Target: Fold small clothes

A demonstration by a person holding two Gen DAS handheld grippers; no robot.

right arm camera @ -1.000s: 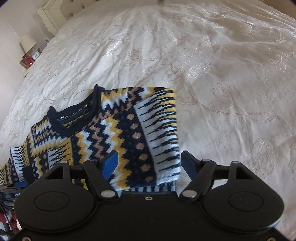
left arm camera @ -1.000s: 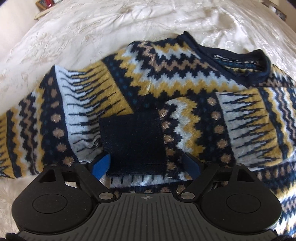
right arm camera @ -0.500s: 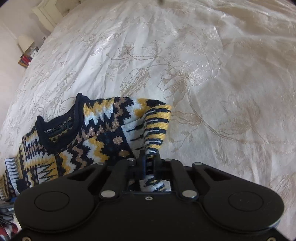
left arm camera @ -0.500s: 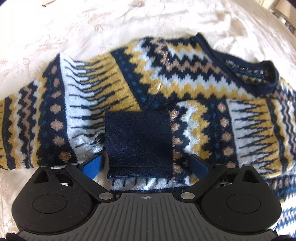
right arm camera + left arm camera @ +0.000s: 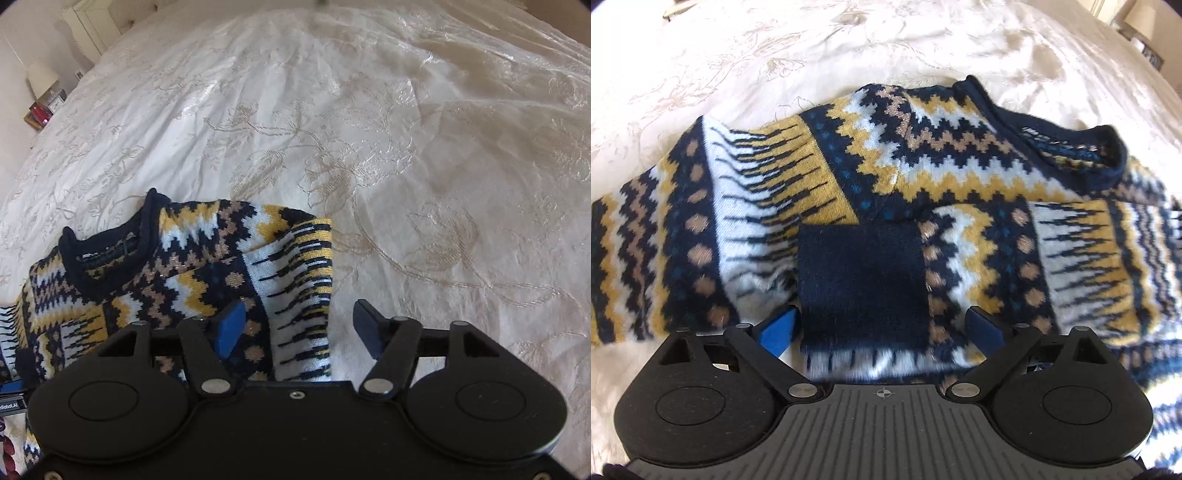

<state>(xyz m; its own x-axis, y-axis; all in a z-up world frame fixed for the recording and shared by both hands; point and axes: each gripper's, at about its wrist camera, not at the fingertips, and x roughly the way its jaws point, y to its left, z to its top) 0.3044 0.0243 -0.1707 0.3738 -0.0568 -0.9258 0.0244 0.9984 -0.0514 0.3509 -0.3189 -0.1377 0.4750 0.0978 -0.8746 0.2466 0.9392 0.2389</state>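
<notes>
A small knitted sweater (image 5: 923, 177) in navy, yellow, white and tan lies on the bed. Its left sleeve is folded across the chest and ends in a navy cuff (image 5: 862, 284). My left gripper (image 5: 881, 328) is open, its blue pads on either side of the cuff, not touching it. In the right wrist view the sweater's (image 5: 207, 273) right side is folded in, with the navy collar (image 5: 107, 251) at the left. My right gripper (image 5: 299, 328) is open over the folded right edge, holding nothing.
A cream embroidered bedspread (image 5: 406, 155) covers the bed all around the sweater. A lamp and a nightstand with small items (image 5: 42, 96) stand at the far left, beside a white headboard (image 5: 92, 33).
My right gripper was shut on the sweater's right edge half a second ago and has now opened and let it go. My left gripper stays open and has come slightly closer to the cuff.
</notes>
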